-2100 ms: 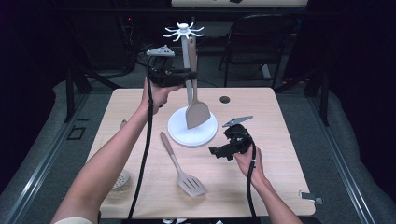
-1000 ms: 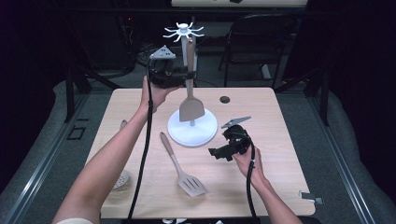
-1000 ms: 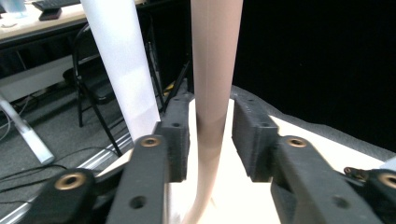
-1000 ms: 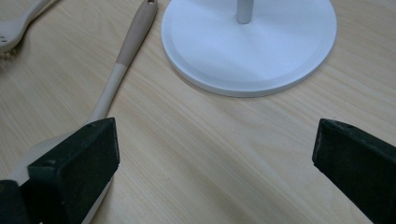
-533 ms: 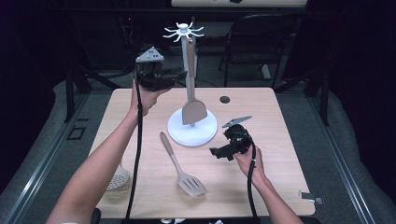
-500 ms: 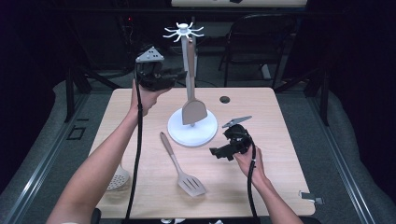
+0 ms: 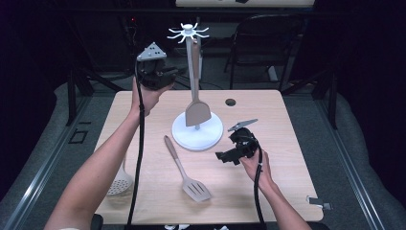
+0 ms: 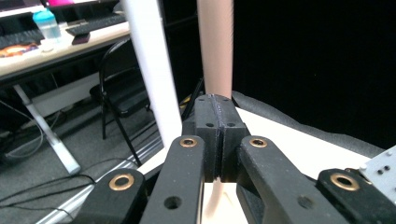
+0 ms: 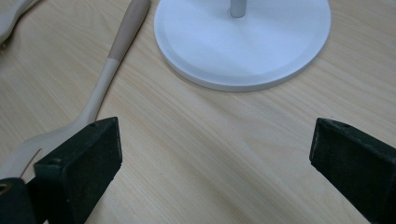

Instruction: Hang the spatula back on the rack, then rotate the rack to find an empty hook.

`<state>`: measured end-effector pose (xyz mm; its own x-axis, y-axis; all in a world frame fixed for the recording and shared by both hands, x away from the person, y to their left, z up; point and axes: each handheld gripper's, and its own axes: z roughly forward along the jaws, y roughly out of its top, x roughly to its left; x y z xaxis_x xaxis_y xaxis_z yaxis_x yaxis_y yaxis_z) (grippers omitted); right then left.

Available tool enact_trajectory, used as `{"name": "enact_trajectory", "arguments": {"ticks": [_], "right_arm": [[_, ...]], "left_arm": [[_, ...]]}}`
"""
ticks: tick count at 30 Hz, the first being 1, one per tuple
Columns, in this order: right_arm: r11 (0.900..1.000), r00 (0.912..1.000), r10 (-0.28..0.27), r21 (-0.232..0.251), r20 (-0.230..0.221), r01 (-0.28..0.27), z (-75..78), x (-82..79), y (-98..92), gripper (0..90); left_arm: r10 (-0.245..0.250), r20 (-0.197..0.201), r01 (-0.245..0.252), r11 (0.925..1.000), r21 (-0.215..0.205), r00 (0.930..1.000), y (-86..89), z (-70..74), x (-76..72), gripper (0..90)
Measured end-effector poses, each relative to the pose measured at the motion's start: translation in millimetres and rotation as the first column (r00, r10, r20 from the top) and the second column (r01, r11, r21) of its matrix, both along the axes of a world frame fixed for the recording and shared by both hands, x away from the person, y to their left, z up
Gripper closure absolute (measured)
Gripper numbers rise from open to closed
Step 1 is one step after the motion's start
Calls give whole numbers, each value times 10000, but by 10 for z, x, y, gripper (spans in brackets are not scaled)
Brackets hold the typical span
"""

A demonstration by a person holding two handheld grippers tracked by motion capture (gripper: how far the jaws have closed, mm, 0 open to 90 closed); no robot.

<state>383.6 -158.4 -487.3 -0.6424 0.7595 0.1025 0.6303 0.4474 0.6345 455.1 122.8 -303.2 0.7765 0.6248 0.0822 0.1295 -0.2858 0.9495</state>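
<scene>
Room around you is dark, with a folding chair (image 7: 268, 52) behind the light wood table (image 7: 287, 191); on it stands the white rack (image 7: 197, 132), a solid spatula (image 7: 197, 103) hanging from its top hooks, blade just above the base. A slotted spatula (image 7: 184, 170) lies flat in front of the base, a skimmer (image 7: 119, 181) sticks out over the left edge. Your left gripper (image 7: 165, 76) is up left of the pole, jaws just closed flush with nothing between them; your right gripper (image 7: 230, 155) sits low right of the base, jaws spread wide over bare wood.
</scene>
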Motion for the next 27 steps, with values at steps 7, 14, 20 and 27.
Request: {"name": "enact_trajectory", "arguments": {"ticks": [7,14,20,27], "right_arm": [[10000,10000,70,-24,-62,-71,-27,19,35,28],[10000,9999,19,-97,-150,-20,-26,13,8,30],[9999,9999,78,-115,-130,-79,-39,8,22,33],[9997,9998,11,-236,-212,-16,-58,-23,7,37]], "left_arm": [[91,258,-90,10000,-10,9996,-61,168,-41,900],[138,456,-131,9998,-158,9989,-52,283,-61,900],[97,618,-74,9993,-368,9980,-31,384,-75,900],[197,786,-147,9979,-628,9967,-4,469,-53,900]]}}
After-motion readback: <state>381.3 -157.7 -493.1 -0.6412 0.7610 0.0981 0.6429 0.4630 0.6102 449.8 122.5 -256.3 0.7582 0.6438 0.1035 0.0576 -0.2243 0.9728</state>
